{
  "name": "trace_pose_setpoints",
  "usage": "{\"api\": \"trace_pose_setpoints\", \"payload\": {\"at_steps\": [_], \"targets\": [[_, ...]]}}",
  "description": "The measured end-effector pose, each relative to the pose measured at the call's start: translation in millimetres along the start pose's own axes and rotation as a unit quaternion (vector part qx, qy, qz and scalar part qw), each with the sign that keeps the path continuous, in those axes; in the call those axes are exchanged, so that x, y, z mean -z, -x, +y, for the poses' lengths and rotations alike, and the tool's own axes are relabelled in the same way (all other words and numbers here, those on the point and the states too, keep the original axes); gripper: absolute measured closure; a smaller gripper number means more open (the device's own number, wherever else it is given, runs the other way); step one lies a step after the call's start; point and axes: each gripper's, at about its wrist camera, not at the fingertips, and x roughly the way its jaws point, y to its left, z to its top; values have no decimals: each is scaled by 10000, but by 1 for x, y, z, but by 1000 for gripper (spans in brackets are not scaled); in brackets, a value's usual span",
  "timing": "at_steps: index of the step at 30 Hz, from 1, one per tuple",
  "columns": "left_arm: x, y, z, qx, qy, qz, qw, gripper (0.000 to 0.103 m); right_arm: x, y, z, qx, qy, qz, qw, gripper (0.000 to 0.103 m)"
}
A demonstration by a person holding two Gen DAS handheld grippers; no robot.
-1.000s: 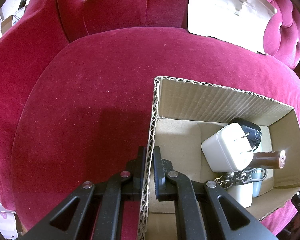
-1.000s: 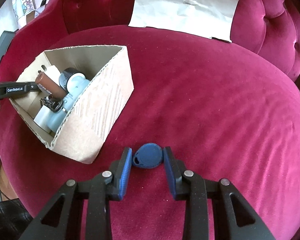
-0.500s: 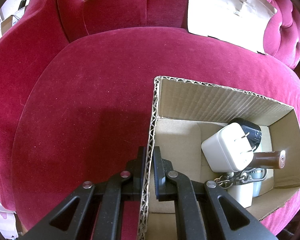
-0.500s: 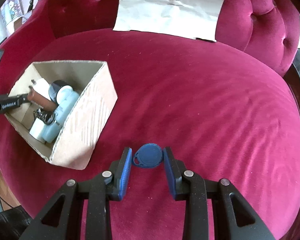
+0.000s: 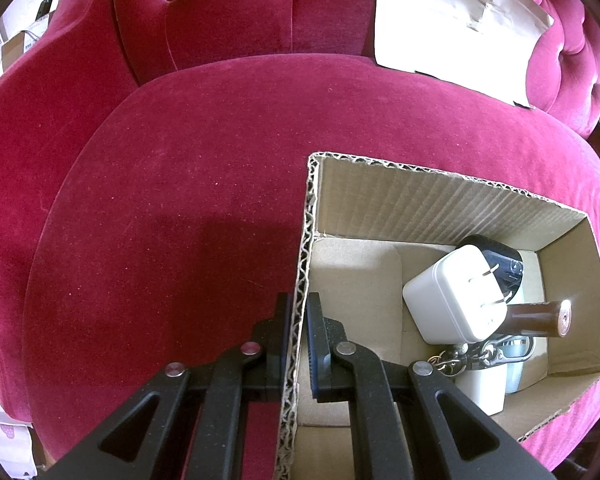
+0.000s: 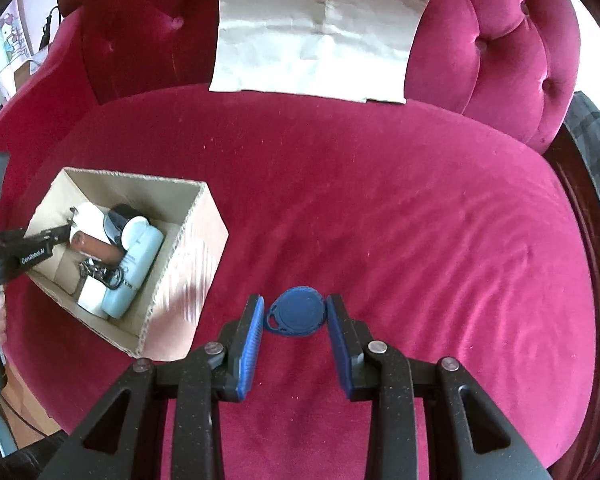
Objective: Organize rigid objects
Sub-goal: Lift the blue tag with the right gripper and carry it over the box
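Left gripper: closed on the near wall of the cardboard box, one finger outside and one inside, steadying it
Right gripper: fingers apart around the blue key fob; whether the pads touch the fob cannot be told, a thin gap seems to show on each side
Key fob: between the right fingers over the sofa seat, well right of the box; whether it is lifted or lying on the velvet cannot be told
Done, by my reading: the box already holds a white plug adapter, a black round item, a brown cylinder, a ring of keys and a pale blue bottle
Left to do: the fob looks like the last loose item; it needs a firm grip and a carry to the box
Around: a sheet of brown paper against the tufted backrest
In the way: nothing on the seat between fob and box; the contents crowd the right end, so the bare floor at the left end seems the easier spot; the box's right wall must be cleared
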Motion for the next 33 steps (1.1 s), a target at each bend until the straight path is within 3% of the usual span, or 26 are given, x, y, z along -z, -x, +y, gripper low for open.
{"api": "trace_pose_setpoints", "payload": {"at_steps": [13,33], "targets": [[0,0,0,41,-95,-6,9999,96,-26,37,27,-14,61,-509,9987,69],[0,1,-1,211,-318,-18,9993,96,-44,46,82,-389,271,-721,9963,69]]}}
